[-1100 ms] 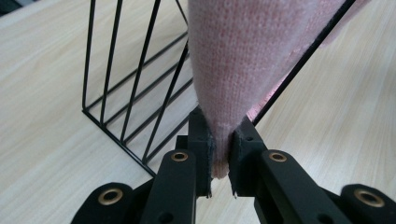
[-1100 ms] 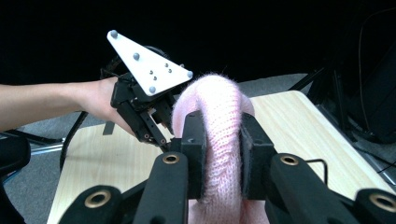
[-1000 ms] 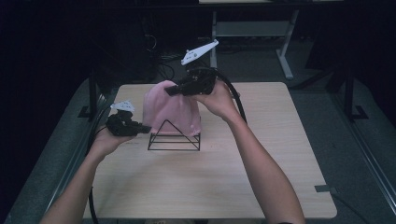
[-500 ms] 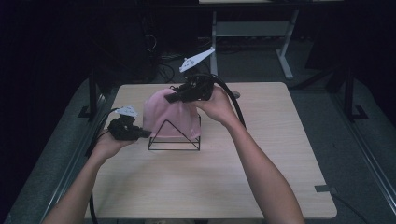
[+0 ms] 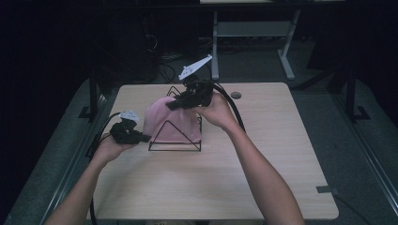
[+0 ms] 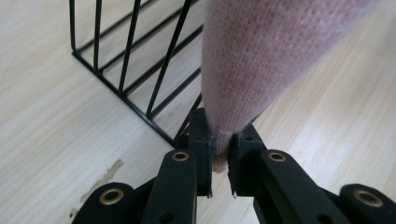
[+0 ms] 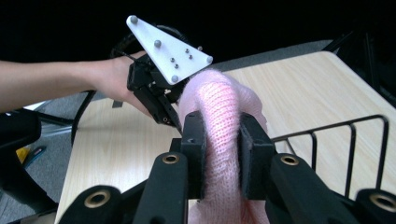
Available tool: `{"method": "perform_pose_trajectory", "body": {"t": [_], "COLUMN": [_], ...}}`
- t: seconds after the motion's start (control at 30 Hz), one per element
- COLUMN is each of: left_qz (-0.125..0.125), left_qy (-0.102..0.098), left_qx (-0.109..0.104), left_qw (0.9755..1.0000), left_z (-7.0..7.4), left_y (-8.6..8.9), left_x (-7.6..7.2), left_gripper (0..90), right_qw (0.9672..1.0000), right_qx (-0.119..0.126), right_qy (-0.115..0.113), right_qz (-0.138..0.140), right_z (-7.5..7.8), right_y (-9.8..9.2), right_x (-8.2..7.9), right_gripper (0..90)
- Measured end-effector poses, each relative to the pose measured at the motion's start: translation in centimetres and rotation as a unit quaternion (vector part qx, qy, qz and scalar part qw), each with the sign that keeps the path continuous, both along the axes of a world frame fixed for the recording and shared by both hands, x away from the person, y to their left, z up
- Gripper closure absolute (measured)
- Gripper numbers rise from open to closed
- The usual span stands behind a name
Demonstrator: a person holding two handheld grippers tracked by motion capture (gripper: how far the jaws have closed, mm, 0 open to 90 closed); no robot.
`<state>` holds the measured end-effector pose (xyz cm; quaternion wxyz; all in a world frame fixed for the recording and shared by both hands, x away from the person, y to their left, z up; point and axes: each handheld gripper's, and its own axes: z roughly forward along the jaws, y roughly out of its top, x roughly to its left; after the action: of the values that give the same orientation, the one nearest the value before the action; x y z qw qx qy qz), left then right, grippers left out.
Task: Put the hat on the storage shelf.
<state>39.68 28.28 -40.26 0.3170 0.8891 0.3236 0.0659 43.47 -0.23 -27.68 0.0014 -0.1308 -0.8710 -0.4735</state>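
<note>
Draping over a black wire rack (image 5: 174,140), a pink knitted cloth (image 5: 170,123) sits near the middle of the far half of the wooden table (image 5: 263,178). In the high view the cloth covers the rack's top and hangs down its near side, behind the triangular wire end frame. The rack stands flat on the tabletop.

The left gripper (image 5: 141,138) sits low at the cloth's left edge, just above the table. In the left gripper view its jaws are pinched tight on a narrow lower corner of the cloth (image 6: 261,70), with the fabric rising from between them and the rack's wires (image 6: 135,70) just beside it on the wood.

The right gripper (image 5: 172,105) is higher, at the top of the cloth on its far side, with the grey three-cornered plate tilted above it. In the right gripper view its jaws clamp a thick rolled fold of the cloth (image 7: 219,121), which bulges up between the two pads. Beyond that fold the same view shows the left gripper (image 7: 173,122) and the hand holding it, close against the cloth, and the rack's wire bars (image 7: 350,140) to the right.

Both forearms reach in from the near edge of the table, and a black cable loops from each gripper back toward the person.
</note>
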Motion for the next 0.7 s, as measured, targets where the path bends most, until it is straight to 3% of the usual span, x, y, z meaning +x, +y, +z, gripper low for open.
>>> {"method": "perform_pose_trajectory", "body": {"t": [0.33, 0.6, 0.7], "left_qz": [-0.005, 0.005, 0.005], "left_qy": [0.009, 0.020, 0.024], "left_qx": [0.023, 0.014, 0.020], "left_qw": [0.9997, 0.9997, 0.9995], "left_z": [-0.9, -2.1, -2.4], "left_y": [-0.4, -0.3, -0.3], "left_x": [0.3, 0.1, 0.2], "left_gripper": [81.2, 81.1, 81.1], "right_qw": [0.9998, 0.9996, 0.9993], "right_qx": [-0.004, -0.009, -0.009], "right_qy": [0.019, 0.026, 0.037], "right_qz": [0.001, 0.007, 0.005], "right_z": [-1.1, -2.0, -2.7], "right_y": [0.1, 0.2, 0.2], "right_x": [-0.1, 0.0, 0.1], "right_gripper": [74.8, 74.7, 74.8]}}
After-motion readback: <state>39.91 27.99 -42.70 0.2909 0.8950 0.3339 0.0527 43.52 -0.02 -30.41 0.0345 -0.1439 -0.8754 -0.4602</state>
